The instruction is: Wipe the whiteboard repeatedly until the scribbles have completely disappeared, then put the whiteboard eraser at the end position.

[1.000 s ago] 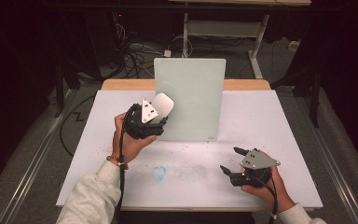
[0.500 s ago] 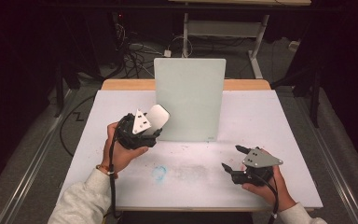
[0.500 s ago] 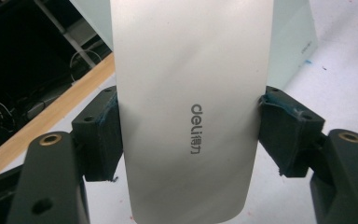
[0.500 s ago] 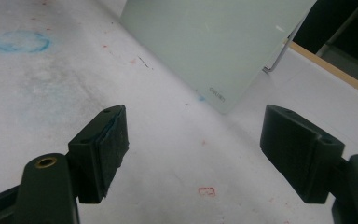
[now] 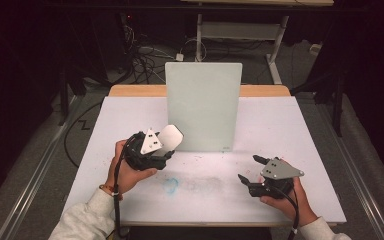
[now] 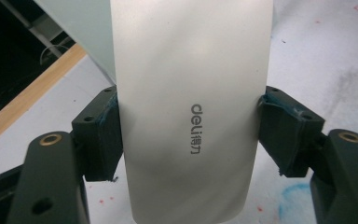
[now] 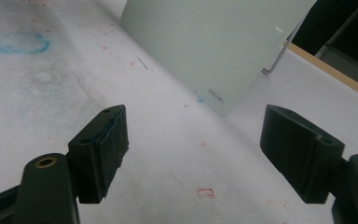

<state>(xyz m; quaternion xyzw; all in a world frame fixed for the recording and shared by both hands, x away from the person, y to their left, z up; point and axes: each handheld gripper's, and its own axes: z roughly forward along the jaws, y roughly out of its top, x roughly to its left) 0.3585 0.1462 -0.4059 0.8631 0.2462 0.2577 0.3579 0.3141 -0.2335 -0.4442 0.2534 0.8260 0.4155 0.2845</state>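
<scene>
High view: left gripper [image 5: 166,145], left of centre, pinches a white eraser [image 5: 170,138] lifted off the tabletop [image 5: 280,125], just beside the upright pale board [image 5: 203,106]. Right gripper [image 5: 252,171], lower right, spread, holds nothing. Blue smudge [image 5: 170,185] low centre.

Left gripper view: fingers [image 6: 100,135] pressed on both edges of the eraser [image 6: 191,107]; "deli" printed on it.

Right gripper view: fingers [image 7: 103,140] wide apart over tabletop [image 7: 168,154]; board [image 7: 214,42] at top, blue ring [image 7: 22,43] upper left.
</scene>
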